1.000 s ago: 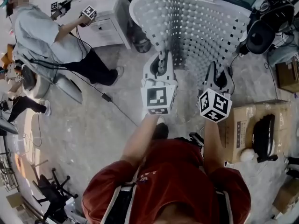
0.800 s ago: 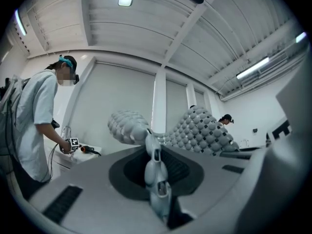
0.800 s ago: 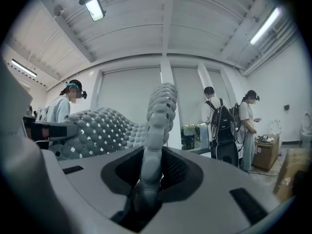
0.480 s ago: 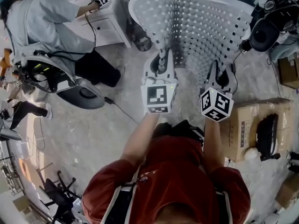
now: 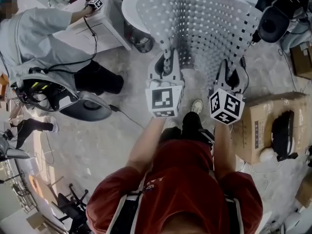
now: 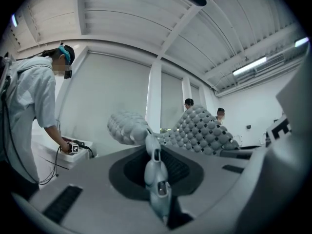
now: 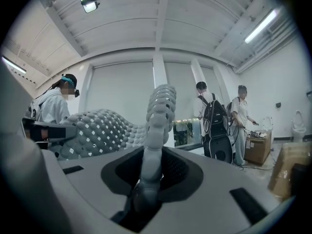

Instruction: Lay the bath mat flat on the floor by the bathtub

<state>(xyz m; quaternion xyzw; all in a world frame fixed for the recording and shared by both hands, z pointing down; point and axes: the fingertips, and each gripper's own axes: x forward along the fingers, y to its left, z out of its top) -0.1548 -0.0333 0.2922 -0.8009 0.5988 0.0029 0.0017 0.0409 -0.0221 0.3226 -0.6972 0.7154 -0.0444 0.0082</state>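
The bath mat (image 5: 204, 28) is pale grey rubber, dotted with rows of small holes, and hangs spread out in front of me above the floor. My left gripper (image 5: 167, 67) is shut on its near edge at the left. My right gripper (image 5: 231, 77) is shut on the same edge at the right. In the left gripper view the bumpy mat (image 6: 200, 130) folds away from the left gripper (image 6: 155, 172). In the right gripper view a strip of mat (image 7: 158, 113) rises out of the right gripper (image 7: 145, 179). No bathtub shows in any view.
A person in a grey shirt (image 5: 39, 33) bends over a white cabinet (image 5: 105, 21) at the left, with a cable (image 5: 129, 116) on the floor nearby. A cardboard box (image 5: 258, 130) lies at the right. A black bag (image 5: 275, 21) sits at top right. My shoe (image 5: 196, 106) is under the mat.
Both grippers keep their hold and the mat has shifted a little farther away. My foot has stepped forward under it. The person at the left has bent lower over the cabinet.
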